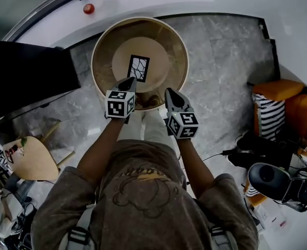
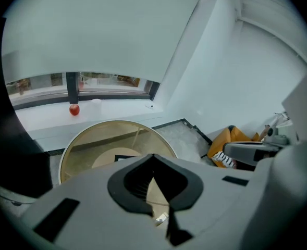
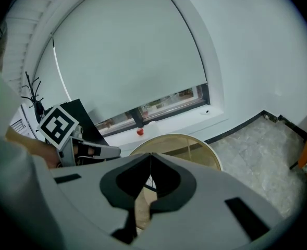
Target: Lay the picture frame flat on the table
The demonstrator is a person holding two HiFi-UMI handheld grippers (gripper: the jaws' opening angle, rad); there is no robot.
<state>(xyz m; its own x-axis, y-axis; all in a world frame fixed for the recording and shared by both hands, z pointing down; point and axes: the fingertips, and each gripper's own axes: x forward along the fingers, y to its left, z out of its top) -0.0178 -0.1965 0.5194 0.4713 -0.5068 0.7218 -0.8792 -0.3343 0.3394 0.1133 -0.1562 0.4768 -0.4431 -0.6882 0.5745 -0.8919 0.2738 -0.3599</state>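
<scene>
A black picture frame (image 1: 138,67) holding a white crackle-pattern image lies flat at the middle of the round glass table (image 1: 103,38) with a wooden rim. Both grippers hover above the table's near edge, apart from the frame. My left gripper (image 1: 128,82) is shut with nothing between its jaws, and so is my right gripper (image 1: 172,94). In the left gripper view the closed jaws (image 2: 153,155) cover most of the frame, of which only a dark corner (image 2: 123,158) shows. The right gripper view has its closed jaws (image 3: 150,154) over the table rim (image 3: 195,139), with the left gripper (image 3: 98,151) beside them.
A red ball-like object (image 1: 88,8) sits on the white window ledge behind the table. A black cabinet (image 1: 23,77) stands at the left, with a small wooden side table (image 1: 33,158) below it. An orange chair with a striped cushion (image 1: 273,113) and a dark device (image 1: 270,181) stand at the right.
</scene>
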